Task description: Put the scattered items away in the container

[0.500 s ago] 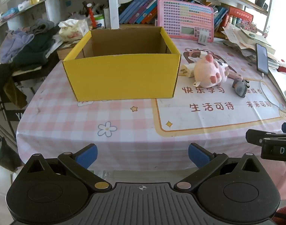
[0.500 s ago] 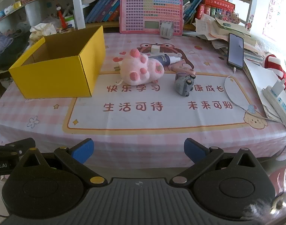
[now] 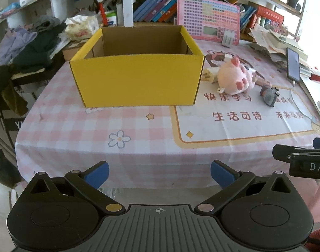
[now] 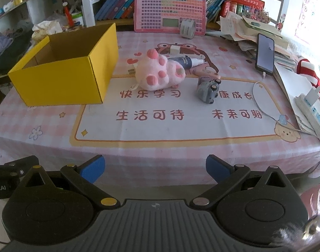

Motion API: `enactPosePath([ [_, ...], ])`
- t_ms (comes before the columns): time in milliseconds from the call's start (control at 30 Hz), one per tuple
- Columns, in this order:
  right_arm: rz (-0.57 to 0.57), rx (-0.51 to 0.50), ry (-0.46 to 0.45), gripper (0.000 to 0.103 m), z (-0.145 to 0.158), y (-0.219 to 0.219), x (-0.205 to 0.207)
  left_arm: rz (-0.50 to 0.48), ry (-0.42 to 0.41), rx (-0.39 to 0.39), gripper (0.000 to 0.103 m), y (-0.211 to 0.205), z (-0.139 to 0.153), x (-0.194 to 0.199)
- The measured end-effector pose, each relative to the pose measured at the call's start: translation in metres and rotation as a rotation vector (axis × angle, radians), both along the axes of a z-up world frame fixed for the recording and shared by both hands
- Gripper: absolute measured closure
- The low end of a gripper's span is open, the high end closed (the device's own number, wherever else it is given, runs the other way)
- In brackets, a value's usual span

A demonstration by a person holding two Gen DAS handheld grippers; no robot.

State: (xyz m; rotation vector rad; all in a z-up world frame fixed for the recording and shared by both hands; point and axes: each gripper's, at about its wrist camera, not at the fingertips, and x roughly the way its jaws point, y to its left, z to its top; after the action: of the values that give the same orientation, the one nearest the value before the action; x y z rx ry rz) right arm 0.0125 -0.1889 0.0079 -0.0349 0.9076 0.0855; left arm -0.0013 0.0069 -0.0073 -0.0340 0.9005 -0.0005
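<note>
An open yellow cardboard box [image 3: 136,82] [image 4: 61,79] stands on the pink checked table, and its inside looks bare. To its right lie a pink plush paw [image 3: 235,78] [image 4: 160,73], a small grey toy car [image 3: 269,94] [image 4: 209,90], a dark tube with a white cap [image 4: 186,61] and a cream plug-like piece [image 3: 208,75]. My left gripper [image 3: 158,175] hangs open over the table's near edge, in front of the box. Off to the right, my right gripper [image 4: 154,171] is also open at the near edge, nothing between its blue pads.
A phone [image 4: 264,53] on its cable, paper stacks and a power strip [image 4: 313,109] crowd the right side. A pink keyboard toy [image 4: 170,10] and books line the back. Clothes pile on a chair [image 3: 27,48] at left. The printed mat [image 4: 180,115] spreads before the toys.
</note>
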Motion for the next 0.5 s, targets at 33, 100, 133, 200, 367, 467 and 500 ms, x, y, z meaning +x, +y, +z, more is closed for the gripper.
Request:
enactPosePath([
  [33,0.005,0.001,0.003,0.000,-0.0003,0.0010,0.0003,-0.003,0.001,0.001,0.000,-0.0004,-0.0001,-0.0002],
  [100,0.010,0.002,0.004,0.000,-0.0003,0.0022,0.0005,-0.006,0.002,0.003,0.000,-0.0011,0.0001,0.0002],
  [133,0.010,0.000,0.002,0.000,0.0002,0.0024,0.0001,-0.007,0.002,0.002,0.000,-0.0016,0.0001,0.0005],
  [200,0.008,-0.001,-0.004,0.000,0.0009,0.0017,-0.0003,-0.010,0.000,0.000,0.000,-0.0026,0.0003,0.0003],
  [367,0.000,-0.003,0.002,0.000,-0.0003,-0.0004,0.0008,-0.015,0.013,-0.005,0.000,-0.0036,-0.0030,0.0012],
  [467,0.003,-0.003,-0.002,0.000,-0.0001,-0.0002,0.0012,-0.011,0.015,-0.004,0.000,-0.0036,-0.0038,0.0020],
  [500,0.005,-0.003,-0.005,0.000,0.0000,-0.0001,0.0015,-0.009,0.014,-0.003,0.000,-0.0038,-0.0035,0.0022],
])
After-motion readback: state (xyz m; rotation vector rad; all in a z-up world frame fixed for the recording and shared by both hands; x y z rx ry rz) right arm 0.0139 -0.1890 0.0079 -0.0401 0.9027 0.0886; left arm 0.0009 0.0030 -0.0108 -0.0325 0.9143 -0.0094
